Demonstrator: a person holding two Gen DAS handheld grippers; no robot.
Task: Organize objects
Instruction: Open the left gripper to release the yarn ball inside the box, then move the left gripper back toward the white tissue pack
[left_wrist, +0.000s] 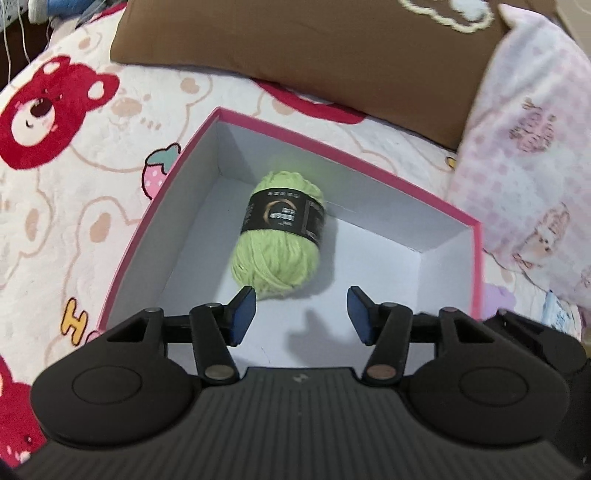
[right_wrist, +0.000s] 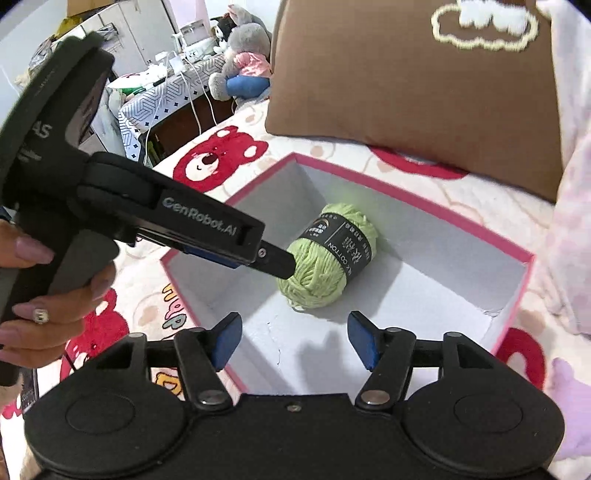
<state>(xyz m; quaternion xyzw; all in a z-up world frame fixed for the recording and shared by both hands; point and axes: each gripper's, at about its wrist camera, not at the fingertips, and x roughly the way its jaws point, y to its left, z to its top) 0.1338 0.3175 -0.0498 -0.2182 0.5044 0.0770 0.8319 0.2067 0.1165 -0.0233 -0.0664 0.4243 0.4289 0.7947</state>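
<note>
A light green yarn ball (left_wrist: 282, 236) with a black label lies on its side inside an open box with a pink rim (left_wrist: 332, 147) and a white floor. My left gripper (left_wrist: 301, 295) hovers over the box's near part, open, with nothing between its blue pads; the yarn sits just beyond its left fingertip. In the right wrist view the same yarn ball (right_wrist: 328, 266) rests in the box (right_wrist: 406, 192). There the left gripper (right_wrist: 284, 264) reaches in from the left, held by a hand (right_wrist: 48, 295), its tip beside the yarn. My right gripper (right_wrist: 294, 320) stands open above the box's near corner, holding nothing.
The box sits on a bed sheet (left_wrist: 55, 184) printed with red bears. A brown pillow (right_wrist: 406, 74) lies behind the box and a pink patterned quilt (left_wrist: 528, 147) bulges at its right. Plush toys (right_wrist: 243, 62) and a cluttered side table (right_wrist: 166, 99) stand off the bed's far left.
</note>
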